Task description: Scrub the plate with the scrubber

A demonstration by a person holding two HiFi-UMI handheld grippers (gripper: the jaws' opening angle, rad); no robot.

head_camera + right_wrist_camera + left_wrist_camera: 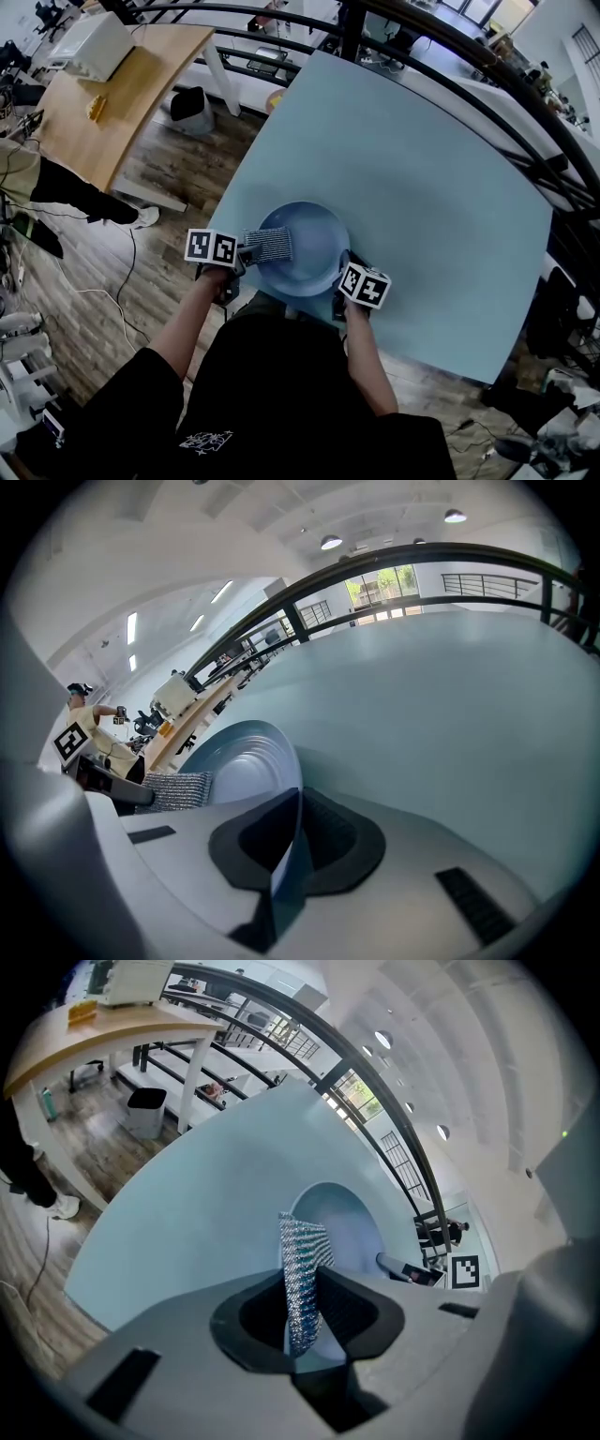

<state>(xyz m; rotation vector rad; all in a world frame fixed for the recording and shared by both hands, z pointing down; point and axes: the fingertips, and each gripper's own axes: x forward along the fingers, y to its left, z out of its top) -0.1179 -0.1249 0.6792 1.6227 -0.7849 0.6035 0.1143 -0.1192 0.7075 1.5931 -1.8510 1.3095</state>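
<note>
My left fingers [352, 1312] clamp the mesh scrubber [269, 245] over the blue plate's [314, 253] left side, and my right fingers [333, 841] pinch its near rim on the table [422, 187], so I should press flat and hold steady.

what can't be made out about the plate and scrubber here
- Head view: whether the scrubber touches the plate; seen from above.
- Head view: the plate's near rim, under the cube of the right gripper.
- Left gripper view: the plate's near half, behind the body of the left gripper and the scrubber.
- All views: any dirt on the plate; too small or blurred.
</note>
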